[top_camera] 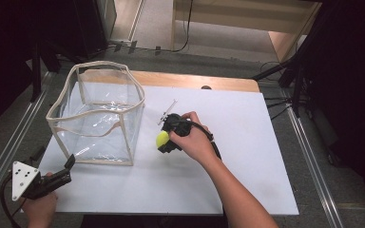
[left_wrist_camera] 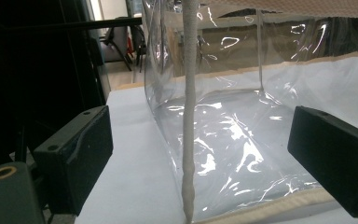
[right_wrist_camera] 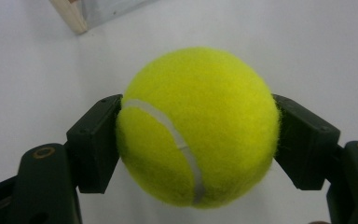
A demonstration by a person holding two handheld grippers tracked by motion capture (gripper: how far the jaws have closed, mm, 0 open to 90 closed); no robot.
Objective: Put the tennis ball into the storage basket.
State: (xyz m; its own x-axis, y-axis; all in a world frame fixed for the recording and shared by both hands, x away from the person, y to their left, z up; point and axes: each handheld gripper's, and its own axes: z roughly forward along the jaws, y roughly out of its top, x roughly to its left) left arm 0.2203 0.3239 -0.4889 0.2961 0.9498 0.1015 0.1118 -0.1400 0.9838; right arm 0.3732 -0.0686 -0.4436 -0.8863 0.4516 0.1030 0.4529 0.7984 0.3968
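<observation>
The tennis ball (right_wrist_camera: 198,126) sits clamped between the jaws of the right tool (top_camera: 164,140), just above the white tabletop (top_camera: 247,156) and close beside the clear bag (top_camera: 97,114). It looks light and springy, its felt giving good friction, so a grip across the widest part, as here, should hold without much squeeze. The bag seems thin, floppy plastic with a cloth-trimmed rim. The left tool (top_camera: 69,165) rests with jaws wide apart at the bag's near corner, holding nothing. Around the tabletop the room is dim, with cables on the floor.
</observation>
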